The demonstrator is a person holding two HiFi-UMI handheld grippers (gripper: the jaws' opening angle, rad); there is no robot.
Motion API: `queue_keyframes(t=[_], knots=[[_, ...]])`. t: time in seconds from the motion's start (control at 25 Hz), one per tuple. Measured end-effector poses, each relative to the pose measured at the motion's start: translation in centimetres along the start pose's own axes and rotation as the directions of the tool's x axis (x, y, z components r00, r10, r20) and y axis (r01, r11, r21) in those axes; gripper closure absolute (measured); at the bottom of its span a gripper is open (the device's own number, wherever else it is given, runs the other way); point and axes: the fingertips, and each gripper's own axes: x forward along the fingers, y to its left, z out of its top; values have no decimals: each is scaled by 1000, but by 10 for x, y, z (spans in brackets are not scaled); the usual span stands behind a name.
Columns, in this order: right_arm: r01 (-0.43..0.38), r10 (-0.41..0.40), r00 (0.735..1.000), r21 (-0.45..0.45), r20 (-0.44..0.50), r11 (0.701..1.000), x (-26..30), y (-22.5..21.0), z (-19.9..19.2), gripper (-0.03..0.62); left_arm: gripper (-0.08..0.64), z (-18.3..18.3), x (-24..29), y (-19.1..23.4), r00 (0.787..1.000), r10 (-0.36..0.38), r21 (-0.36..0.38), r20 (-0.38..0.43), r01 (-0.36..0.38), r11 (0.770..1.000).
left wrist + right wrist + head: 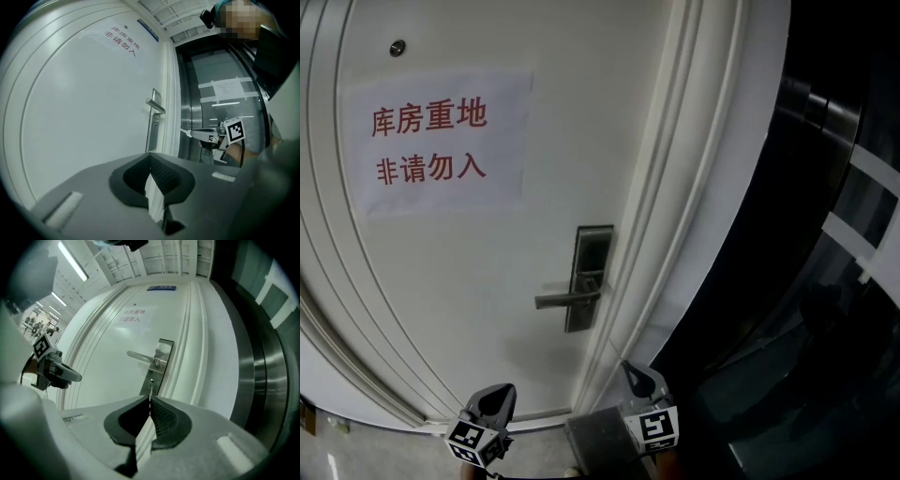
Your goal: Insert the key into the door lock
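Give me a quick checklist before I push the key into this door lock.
1. Key pinched in right claw: ok.
2. Key tip pointing toward keyhole under lever handle: ok, roughly lined up.
3. Key tip at the keyhole: not ok, a gap shows in the left gripper view.
4. Left claw clear of the lever handle: ok, shut and empty.
5. Key teeth orientation matches the slot: cannot tell.

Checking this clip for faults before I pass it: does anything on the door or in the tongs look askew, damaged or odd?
Nothing stands out. The sign lies flat on the door, the handle sits level, and the right tongs hold the key straight, short of the lock.
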Motion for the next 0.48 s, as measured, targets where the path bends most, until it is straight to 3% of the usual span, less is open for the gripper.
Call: queue_keyframes(t=[0.12, 0.24, 0.48], knots=[[-23, 22, 1000, -115, -8, 993, 12, 3, 4, 584, 557, 0, 1, 3, 1000, 24, -3, 4, -24, 1000], [-21, 17, 1000, -269, -18, 963, 22, 4, 12, 584, 557, -3, 1, 5, 999, 47, -11, 5, -47, 999], [15, -18, 1000, -529, 0, 848, 42, 7, 31, 584, 557, -11, -3, 9, 995, 97, -30, -1, -97, 995]])
